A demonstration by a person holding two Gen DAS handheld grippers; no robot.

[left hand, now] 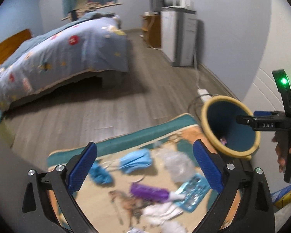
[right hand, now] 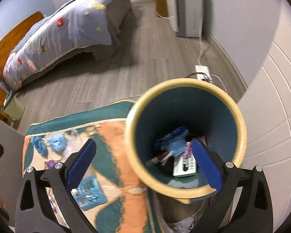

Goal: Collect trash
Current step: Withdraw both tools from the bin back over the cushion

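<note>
My left gripper (left hand: 145, 167) hangs open and empty above a patterned rug (left hand: 126, 141) strewn with trash: a blue face mask (left hand: 135, 160), crumpled clear plastic (left hand: 176, 165), a purple wrapper (left hand: 149, 192), a blue blister pack (left hand: 192, 194) and white tissue (left hand: 161, 211). Right of the rug stands a round bin (left hand: 222, 98) with a cream rim and blue inside. My right gripper (right hand: 144, 163) is open and empty over that bin (right hand: 184, 82). Inside lie a blue mask (right hand: 176, 145), a white barcoded box (right hand: 185, 165) and a purple scrap (right hand: 189, 147). The left wrist view shows the right gripper (left hand: 248, 117) sideways over the bin, held by a hand (left hand: 285, 151).
A bed (left hand: 67, 52) with a blue patterned cover fills the far left. A grey cabinet (left hand: 178, 38) stands by the right wall. A white power strip (right hand: 202, 70) with cables lies on the wooden floor behind the bin. A small pale container (right hand: 13, 106) sits at the far left.
</note>
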